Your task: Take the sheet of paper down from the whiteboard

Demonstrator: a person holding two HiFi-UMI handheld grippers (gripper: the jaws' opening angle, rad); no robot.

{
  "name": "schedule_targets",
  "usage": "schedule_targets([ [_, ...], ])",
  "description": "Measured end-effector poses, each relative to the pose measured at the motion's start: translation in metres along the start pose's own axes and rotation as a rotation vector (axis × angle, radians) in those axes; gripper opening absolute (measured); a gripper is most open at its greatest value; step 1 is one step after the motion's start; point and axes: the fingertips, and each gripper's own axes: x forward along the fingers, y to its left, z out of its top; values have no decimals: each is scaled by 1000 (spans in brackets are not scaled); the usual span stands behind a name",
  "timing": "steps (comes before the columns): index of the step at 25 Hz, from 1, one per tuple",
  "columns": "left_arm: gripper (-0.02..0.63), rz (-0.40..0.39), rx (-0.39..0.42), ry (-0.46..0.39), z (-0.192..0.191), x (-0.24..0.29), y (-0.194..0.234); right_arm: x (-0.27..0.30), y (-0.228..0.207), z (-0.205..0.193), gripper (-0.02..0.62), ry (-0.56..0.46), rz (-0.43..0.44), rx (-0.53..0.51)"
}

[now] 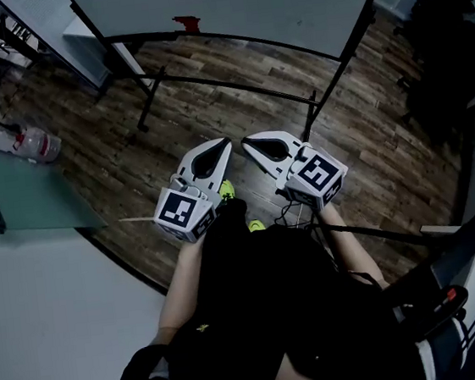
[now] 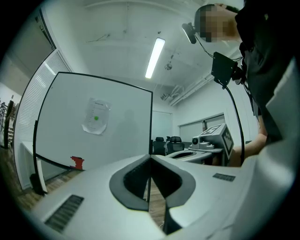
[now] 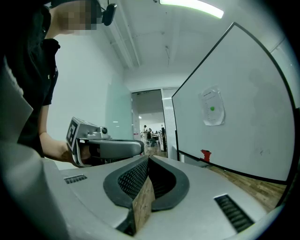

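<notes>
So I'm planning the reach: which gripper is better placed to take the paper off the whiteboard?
Probably left, narrowly: the paper hangs above the red object, which sits nearer the left gripper than the right gripper. Both are shut.

Plank floor (image 1: pixel 238 117), black chairs (image 2: pixel 171 140) (far corner), strip light (image 2: pixel 154 58)

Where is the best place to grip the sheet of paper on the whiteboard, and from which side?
Probably its lower edge, from the front and below: the sheet of paper lies flat on the whiteboard, but its bottom looks wrinkled, slightly lifted.
</notes>
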Motion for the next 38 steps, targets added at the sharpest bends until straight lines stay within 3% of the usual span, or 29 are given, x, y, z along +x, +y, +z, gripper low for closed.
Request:
schedule_targets([
  [10,18,-24,-17,-8,-3,15,24,18,-19,-1,-2,7,-25,1],
  [16,20,-40,41,-28,5,29,42,32,-39,2,-2,3,-48,1],
  [24,19,-59,27,-11,3,47,72,55,-66,3,-2,26,-75,12],
  [38,19,-73,23,-24,31,82,158,124,-125,29,-2,33,-115,17],
])
